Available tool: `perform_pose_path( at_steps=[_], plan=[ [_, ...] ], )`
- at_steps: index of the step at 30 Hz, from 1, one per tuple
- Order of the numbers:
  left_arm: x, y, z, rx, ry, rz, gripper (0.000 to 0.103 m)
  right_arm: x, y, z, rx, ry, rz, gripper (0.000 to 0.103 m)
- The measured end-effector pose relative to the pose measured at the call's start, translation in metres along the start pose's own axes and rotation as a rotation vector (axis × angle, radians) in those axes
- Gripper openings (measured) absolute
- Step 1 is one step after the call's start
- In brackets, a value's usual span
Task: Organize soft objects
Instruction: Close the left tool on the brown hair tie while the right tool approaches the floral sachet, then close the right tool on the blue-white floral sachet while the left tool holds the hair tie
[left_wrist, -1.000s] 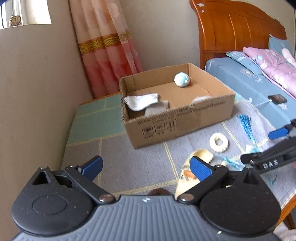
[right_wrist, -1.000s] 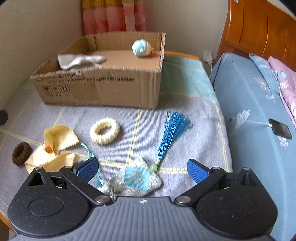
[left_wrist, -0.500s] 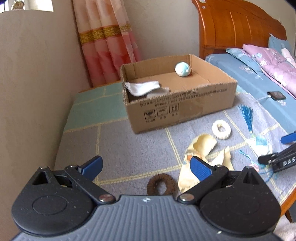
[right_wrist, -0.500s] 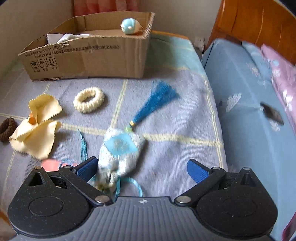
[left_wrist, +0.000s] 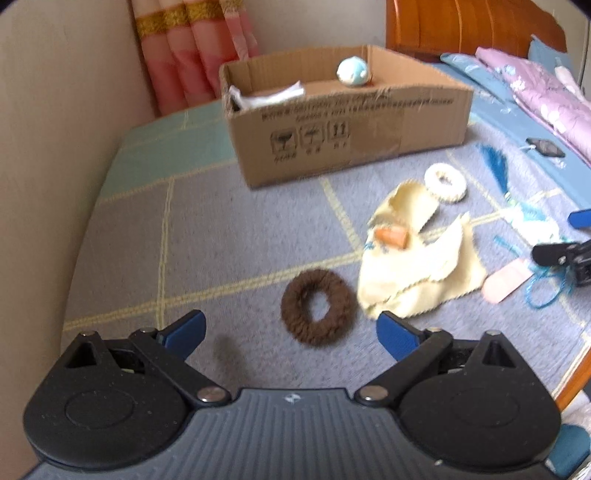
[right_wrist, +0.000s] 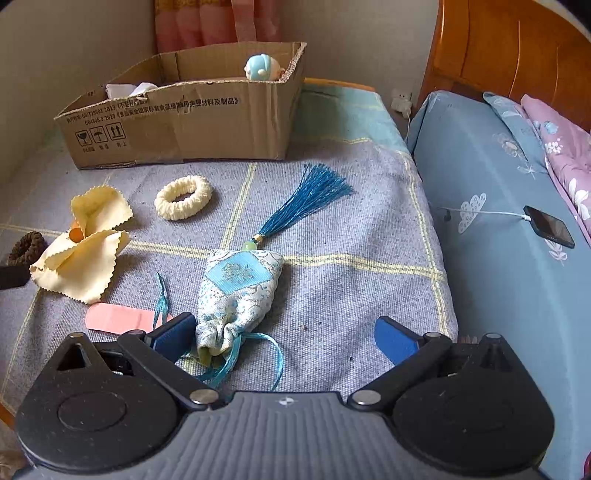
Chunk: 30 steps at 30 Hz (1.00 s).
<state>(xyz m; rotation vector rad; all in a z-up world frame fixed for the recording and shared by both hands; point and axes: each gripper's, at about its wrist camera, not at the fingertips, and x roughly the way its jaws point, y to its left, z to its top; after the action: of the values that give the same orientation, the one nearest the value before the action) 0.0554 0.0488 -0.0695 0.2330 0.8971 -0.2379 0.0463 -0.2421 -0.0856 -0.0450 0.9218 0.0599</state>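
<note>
My left gripper (left_wrist: 291, 330) is open, low over the blanket, with a brown fuzzy scrunchie (left_wrist: 317, 306) just ahead between its fingertips. My right gripper (right_wrist: 286, 332) is open; a blue patterned sachet (right_wrist: 236, 291) with a blue tassel (right_wrist: 310, 199) lies by its left fingertip, neck end nearest. A yellow cloth (right_wrist: 83, 254) (left_wrist: 417, 266), a cream scrunchie (right_wrist: 183, 197) (left_wrist: 445, 182) and a pink plaster (right_wrist: 118, 318) lie on the blanket. The cardboard box (right_wrist: 184, 122) (left_wrist: 351, 133) holds a blue plush ball (right_wrist: 260, 67) and white cloth (left_wrist: 269, 94).
A wall (left_wrist: 55, 147) runs along the left side. A bed with blue sheet (right_wrist: 498, 221) lies to the right, a phone (right_wrist: 550, 232) on a cable on it. A wooden headboard (right_wrist: 509, 48) stands behind, curtains (left_wrist: 195, 48) behind the box.
Both grippers have moved down and back toward the blanket's near edge. The brown scrunchie now sits between the left fingertips; the sachet lies closer to the right gripper's left fingertip.
</note>
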Motion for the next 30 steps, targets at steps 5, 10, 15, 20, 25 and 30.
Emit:
perform_pose_path(
  at_steps=[5,10,15,20,25,30],
  plan=[
    [0.000,0.013,-0.006,-0.045,-0.004,-0.015,0.098,0.000,-0.001,-0.003,-0.014,-0.030,0.009,0.103],
    [0.004,0.012,0.000,-0.061,-0.017,-0.010,0.089,0.000,-0.001,-0.004,-0.027,-0.040,0.018,0.103],
    [0.003,0.001,0.008,-0.050,-0.032,-0.064,0.053,0.000,0.001,-0.004,-0.030,-0.047,0.017,0.103],
    [0.001,-0.003,0.008,-0.052,-0.037,-0.077,0.037,-0.002,0.004,-0.006,-0.050,-0.049,0.032,0.103],
    [0.001,0.002,0.009,-0.060,-0.035,-0.032,0.037,-0.002,0.009,-0.006,-0.069,-0.046,0.046,0.103],
    [0.001,0.005,0.007,-0.074,-0.036,-0.021,0.037,-0.002,0.016,-0.005,-0.098,-0.046,0.068,0.103]
  ],
)
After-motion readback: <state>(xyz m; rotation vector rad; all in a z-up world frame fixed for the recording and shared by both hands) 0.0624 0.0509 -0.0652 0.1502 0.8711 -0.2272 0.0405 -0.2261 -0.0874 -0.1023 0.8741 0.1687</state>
